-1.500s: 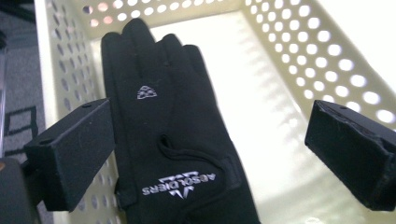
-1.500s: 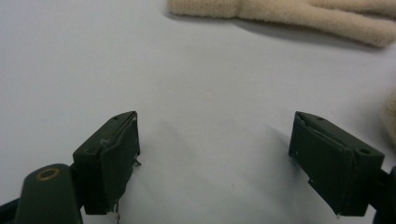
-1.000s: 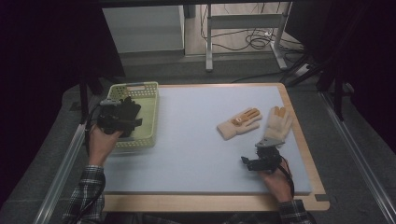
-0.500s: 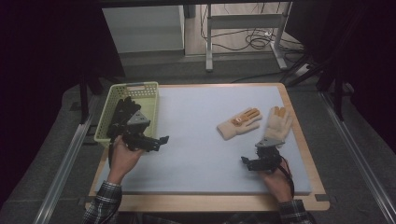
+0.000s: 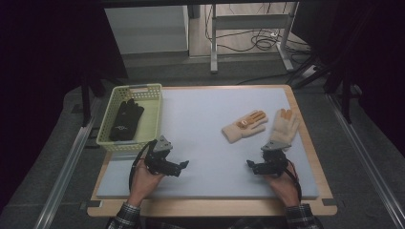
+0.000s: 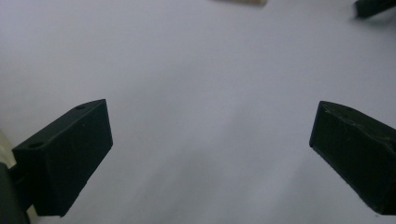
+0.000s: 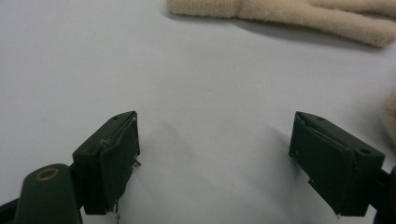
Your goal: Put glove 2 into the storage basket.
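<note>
the yellow basket now holds the black glove, and the left gripper has come back empty, jaws wide apart. the two tan gloves wait by the right gripper (spread wide too), likely next.

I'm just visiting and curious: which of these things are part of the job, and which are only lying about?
Part of the job:
black glove, in the green basket
two cream gloves on the mat
left gripper, right gripper, both open

Lying about:
cables on the floor
table legs behind
</note>
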